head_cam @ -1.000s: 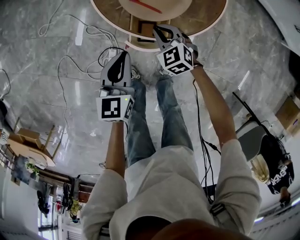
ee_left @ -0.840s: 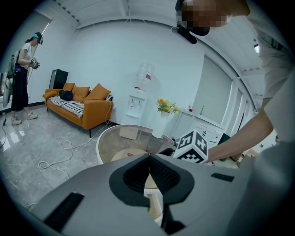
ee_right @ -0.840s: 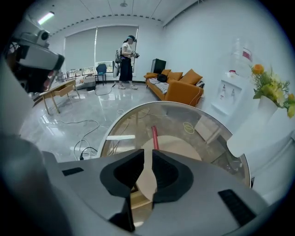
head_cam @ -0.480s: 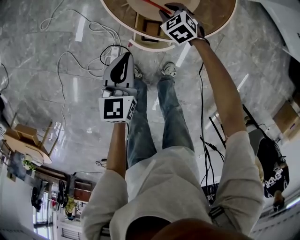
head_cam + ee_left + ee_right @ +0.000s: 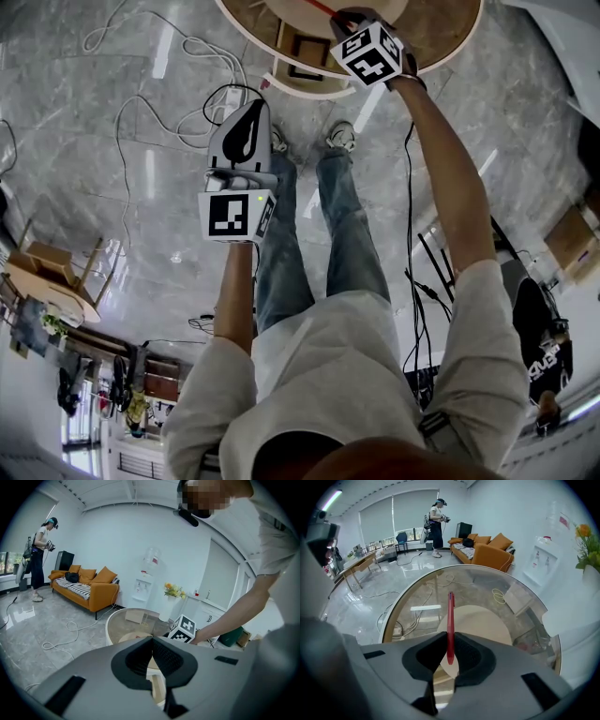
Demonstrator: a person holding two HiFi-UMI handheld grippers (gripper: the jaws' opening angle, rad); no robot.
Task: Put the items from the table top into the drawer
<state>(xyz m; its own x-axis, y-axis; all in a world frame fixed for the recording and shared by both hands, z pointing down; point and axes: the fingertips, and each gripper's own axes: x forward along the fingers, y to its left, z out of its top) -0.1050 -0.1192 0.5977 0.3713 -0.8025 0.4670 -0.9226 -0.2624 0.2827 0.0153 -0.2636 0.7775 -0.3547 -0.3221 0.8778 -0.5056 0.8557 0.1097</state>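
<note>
The right gripper (image 5: 449, 638), its jaws having just been closing, pinches the near end of the red pen (image 5: 450, 609) lying toward the middle of the table (image 5: 390, 623), probably to lift it; the left gripper (image 5: 151, 643) waits closed and empty

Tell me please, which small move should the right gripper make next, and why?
Probably a short lift straight up. The fingers of the right gripper have just been closing and now seem to pinch the red pen, which points out low over the glass table.
</note>
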